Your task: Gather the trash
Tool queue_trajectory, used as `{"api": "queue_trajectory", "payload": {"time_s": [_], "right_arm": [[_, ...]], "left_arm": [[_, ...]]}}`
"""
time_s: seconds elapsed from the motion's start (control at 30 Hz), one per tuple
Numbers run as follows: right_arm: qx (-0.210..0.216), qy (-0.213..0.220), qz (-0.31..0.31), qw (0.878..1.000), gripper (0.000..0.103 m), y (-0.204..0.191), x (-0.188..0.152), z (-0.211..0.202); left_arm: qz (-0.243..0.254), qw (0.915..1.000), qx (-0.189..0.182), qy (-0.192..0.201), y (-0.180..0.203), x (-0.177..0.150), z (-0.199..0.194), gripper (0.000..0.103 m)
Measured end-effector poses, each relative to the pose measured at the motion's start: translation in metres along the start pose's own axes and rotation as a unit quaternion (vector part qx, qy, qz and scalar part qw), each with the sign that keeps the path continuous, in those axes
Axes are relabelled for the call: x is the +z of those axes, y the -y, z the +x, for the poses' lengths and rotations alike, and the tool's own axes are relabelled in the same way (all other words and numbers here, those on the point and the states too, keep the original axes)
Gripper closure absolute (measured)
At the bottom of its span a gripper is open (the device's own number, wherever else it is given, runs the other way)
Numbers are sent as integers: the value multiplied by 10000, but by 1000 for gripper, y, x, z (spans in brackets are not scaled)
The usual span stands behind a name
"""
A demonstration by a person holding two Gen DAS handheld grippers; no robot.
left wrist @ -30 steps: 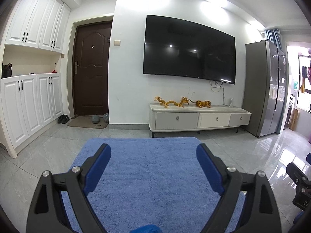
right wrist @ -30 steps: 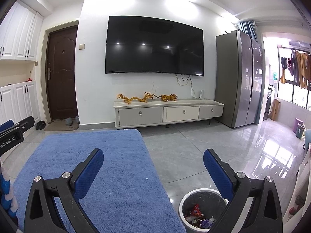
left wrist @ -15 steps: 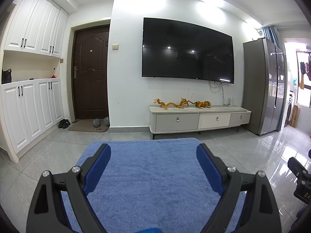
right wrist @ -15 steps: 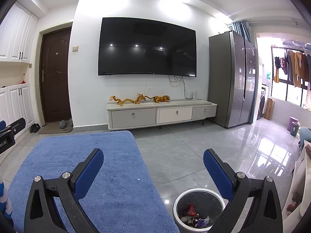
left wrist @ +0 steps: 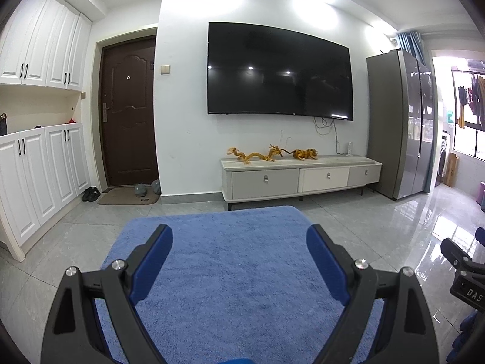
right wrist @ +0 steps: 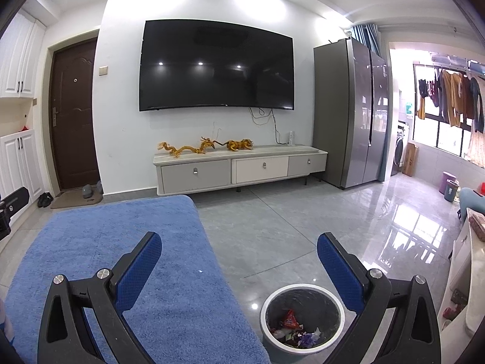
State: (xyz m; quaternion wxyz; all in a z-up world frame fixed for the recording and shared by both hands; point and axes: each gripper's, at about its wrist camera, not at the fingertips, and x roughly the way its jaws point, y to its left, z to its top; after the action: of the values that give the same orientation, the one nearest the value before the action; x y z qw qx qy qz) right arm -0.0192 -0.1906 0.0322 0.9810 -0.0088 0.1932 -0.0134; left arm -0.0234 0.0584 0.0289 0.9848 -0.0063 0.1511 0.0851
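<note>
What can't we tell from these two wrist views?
- Trash bin, right wrist view: the right gripper finger covers its right rim; wrappers too small to identify.
- Blue cloth, left wrist view: near part hidden behind the left gripper.
- Right gripper, left wrist view: cut off by the right edge.

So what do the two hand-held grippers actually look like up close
Both match: the left hand-held gripper and the right hand-held gripper have black angular frames with triangular cut-outs, silver round bolts at the joints, and blue textured pads lining the fingers. No cables or sleeves show.
</note>
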Motion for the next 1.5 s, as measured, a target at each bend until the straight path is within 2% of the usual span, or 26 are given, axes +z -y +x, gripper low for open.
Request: {"api": "queue_trajectory", "payload": {"time_s": [0.37, 1.5], "right_arm": [[-251, -16, 83, 9996, 0, 10, -1, 3], [-284, -14, 120, 9995, 0, 9, -4, 1]], "left_arm": [[65, 9999, -100, -34, 5, -1, 0, 13], [151, 9996, -214, -58, 10, -1, 1, 13]]}}
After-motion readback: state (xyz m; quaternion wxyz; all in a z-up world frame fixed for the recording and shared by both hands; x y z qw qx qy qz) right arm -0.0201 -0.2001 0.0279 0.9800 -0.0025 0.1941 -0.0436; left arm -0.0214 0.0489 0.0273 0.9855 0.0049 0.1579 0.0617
